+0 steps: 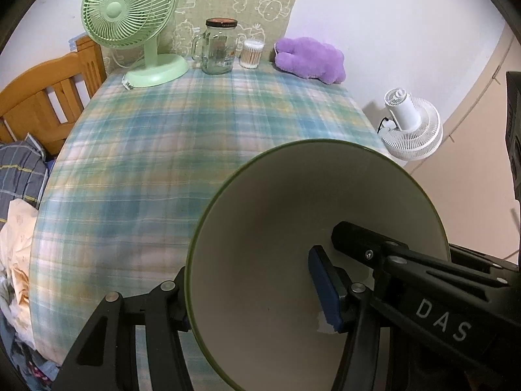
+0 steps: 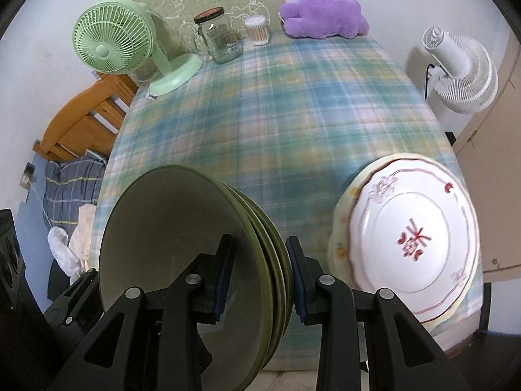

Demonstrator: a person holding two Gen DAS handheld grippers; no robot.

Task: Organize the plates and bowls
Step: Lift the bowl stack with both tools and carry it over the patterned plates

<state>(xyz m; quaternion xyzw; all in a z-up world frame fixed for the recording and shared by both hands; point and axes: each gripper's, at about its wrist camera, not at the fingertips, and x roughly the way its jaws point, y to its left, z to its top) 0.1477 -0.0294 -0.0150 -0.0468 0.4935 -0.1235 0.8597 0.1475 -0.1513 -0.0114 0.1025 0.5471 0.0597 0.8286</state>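
You are clamping green bowl stack [image 2: 195,260] by opposite rims: left tool [image 1: 254,296], right tool [image 2: 257,277] each gripping, sharing weight; plates [image 2: 410,244] sitting at counter [image 2: 276,114] right edge.

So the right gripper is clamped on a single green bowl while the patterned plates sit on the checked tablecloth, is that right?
Not a single bowl: the right wrist view shows the right gripper clamped on a stack of green bowls, several nested rims showing. The patterned plates do sit on the checked tablecloth.

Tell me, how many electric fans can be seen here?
2. The mint-green desk fan stands at the table's far left corner; the white floor fan stands off the table's right side. Others may be out of view.
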